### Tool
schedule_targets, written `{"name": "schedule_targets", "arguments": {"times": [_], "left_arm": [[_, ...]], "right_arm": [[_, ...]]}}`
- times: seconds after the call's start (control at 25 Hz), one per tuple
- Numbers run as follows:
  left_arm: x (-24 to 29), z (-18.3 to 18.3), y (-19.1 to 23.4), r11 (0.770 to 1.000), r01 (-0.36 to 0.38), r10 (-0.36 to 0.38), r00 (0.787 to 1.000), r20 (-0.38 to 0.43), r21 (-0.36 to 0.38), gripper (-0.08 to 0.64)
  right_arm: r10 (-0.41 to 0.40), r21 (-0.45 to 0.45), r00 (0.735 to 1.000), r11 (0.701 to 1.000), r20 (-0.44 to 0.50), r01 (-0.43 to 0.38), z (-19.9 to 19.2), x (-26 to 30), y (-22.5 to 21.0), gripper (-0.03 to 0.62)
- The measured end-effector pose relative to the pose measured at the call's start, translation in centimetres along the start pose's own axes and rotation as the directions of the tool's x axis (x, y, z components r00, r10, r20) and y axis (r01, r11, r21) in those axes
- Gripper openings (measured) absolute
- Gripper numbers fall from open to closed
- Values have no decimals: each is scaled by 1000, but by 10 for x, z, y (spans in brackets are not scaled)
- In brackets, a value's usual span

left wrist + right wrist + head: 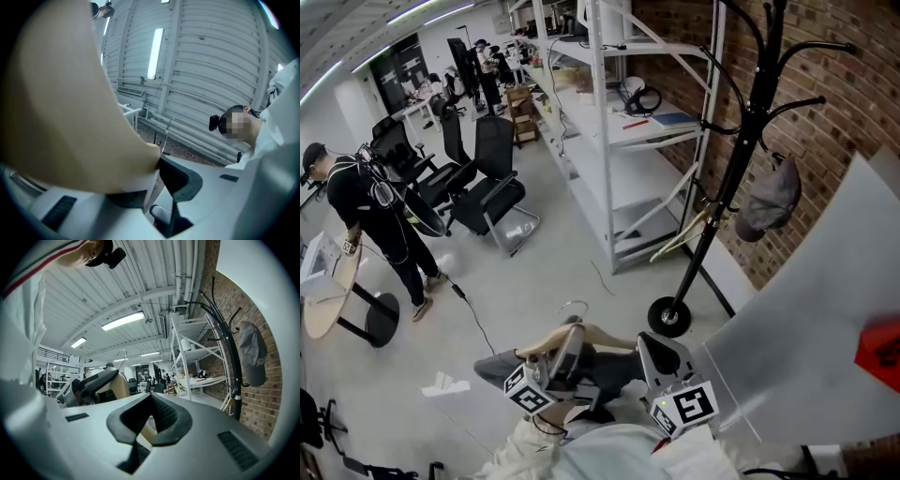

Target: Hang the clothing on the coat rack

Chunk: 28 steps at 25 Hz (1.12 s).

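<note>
Red brick wall (853, 103) down the right side of the head view. Pale grey floor (562, 272) across the middle. White metal shelving (619, 122) at upper centre, against the brick. Black office chairs (487, 187) left of centre; round wooden table (323, 300) at the far left edge. Lit strip light (123, 320) on a ribbed white ceiling (140, 282), upper middle of the right gripper view.

No words or numbers can be read anywhere. The left marker cube (528, 391) and the right marker cube (694, 406) carry only black-and-white square patterns. The grey cap (253, 352) on the coat rack (236, 376) bears a pale mark, too small to read.
</note>
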<state>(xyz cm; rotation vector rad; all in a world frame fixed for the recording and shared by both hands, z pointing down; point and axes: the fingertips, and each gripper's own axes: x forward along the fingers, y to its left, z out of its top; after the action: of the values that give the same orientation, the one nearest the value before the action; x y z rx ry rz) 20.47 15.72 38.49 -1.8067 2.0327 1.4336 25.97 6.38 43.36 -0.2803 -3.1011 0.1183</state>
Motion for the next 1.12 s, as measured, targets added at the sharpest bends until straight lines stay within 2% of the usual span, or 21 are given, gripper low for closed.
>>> {"name": "schedule_targets", "arguments": {"times": [0.6,0.8,1.12], "left_arm": [[16,76,74,999,45,-45,999,-26,-9,103],[16,90,93,998,61,-61,997,-50,-7,103],[29,107,129,999,41,-42,998,-45,-10,103]], "right_arm": [[-42,-9,999,999,20,43,9,112,15,23],[-56,-1,998,998,22,56,4,140,23,23],[-51,2,999,999,7,51,4,181,12,23]]}}
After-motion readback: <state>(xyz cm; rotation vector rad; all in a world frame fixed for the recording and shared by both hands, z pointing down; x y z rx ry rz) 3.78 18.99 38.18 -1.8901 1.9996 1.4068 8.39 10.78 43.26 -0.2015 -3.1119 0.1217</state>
